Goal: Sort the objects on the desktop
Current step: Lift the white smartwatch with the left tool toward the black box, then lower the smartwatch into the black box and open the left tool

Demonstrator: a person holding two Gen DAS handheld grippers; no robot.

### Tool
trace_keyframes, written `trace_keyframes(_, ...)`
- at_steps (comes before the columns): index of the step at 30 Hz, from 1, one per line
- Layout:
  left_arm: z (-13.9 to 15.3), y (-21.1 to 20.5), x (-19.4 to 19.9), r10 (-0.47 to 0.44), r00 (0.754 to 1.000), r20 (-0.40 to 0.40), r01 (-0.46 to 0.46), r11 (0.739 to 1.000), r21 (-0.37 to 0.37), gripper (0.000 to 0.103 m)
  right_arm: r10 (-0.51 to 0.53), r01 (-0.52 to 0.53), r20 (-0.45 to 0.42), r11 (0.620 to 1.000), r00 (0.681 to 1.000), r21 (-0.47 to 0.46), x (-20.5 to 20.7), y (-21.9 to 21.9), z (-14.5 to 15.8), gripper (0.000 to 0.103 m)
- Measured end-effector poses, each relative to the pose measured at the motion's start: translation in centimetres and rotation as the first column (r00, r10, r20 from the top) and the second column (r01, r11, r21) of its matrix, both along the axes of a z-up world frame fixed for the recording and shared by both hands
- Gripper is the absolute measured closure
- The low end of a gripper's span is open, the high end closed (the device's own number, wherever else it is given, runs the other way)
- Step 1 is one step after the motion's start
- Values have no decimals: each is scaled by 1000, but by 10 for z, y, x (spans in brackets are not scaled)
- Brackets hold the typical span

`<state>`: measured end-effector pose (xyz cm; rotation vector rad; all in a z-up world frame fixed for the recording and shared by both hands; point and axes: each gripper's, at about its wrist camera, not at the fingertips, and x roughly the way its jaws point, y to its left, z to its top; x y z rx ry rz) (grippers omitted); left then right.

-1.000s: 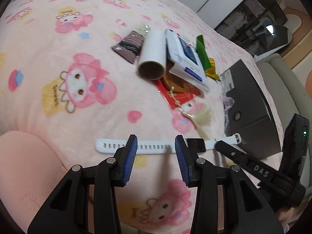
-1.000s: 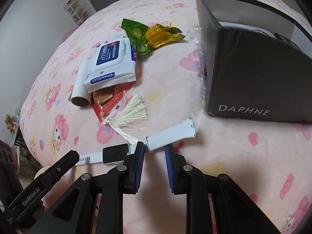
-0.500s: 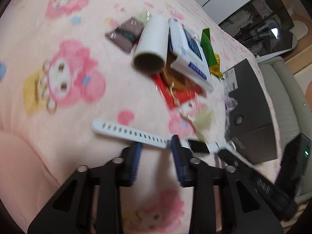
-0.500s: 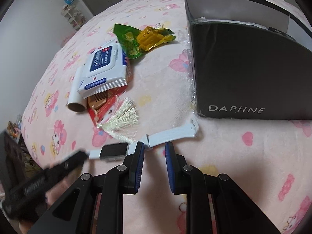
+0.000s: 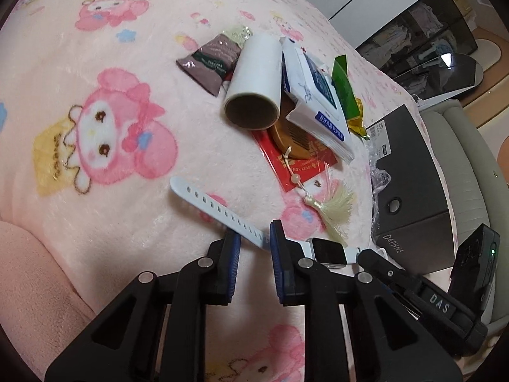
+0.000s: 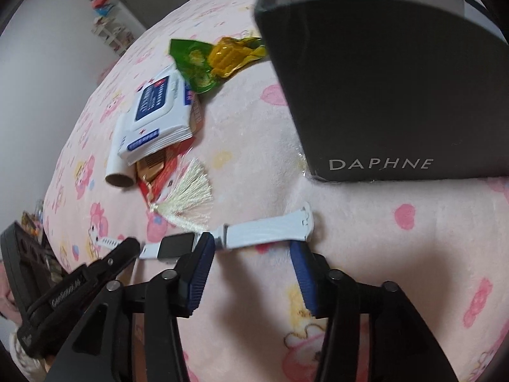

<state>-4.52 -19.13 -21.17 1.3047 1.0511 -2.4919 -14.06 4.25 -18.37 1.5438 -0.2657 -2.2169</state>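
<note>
A white smartwatch [image 5: 327,250] [image 6: 176,245] with a dark face lies flat on the pink cartoon blanket [image 5: 95,63]. My left gripper [image 5: 254,242] is open with its jaws narrowed, and the long holed strap [image 5: 216,207] runs slantwise between the pad tips. My right gripper [image 6: 253,251] is open wide just in front of the short strap [image 6: 267,229]. The black DAPHNE box [image 6: 381,79] [image 5: 410,175] stands just behind the watch's short end.
Beyond the watch is a heap: cream tassel [image 6: 187,197], red envelope [image 5: 302,162], brown comb [image 5: 292,137], wipes pack [image 6: 159,108], white roll [image 5: 254,86], brown sachet [image 5: 213,60], and green and yellow wrappers [image 6: 203,57]. A pink cushion [image 5: 25,286] is at the near left.
My right gripper has opened from a narrow gap to a wide one. My left gripper's jaws have narrowed and it has turned, so the strap now crosses them at a slant. The watch stays on the blanket.
</note>
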Motion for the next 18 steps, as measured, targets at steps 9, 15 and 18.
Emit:
trace_keyframes(9,33,43,3,-109,993,-40,95,960,-263,96,59,-61,-71,998,996,-30,7,-8,16,95)
trace_keyframes(15,71,72,3,-187,977,-100,149,941,-305,98,73,-81,-144,995,987,-53,21,17,58,96)
trace_keyframes(18,100,91,-7,-237,959,-154,179,930,-320,98,41,-55,-175,995,984,-79,20,41,78,96)
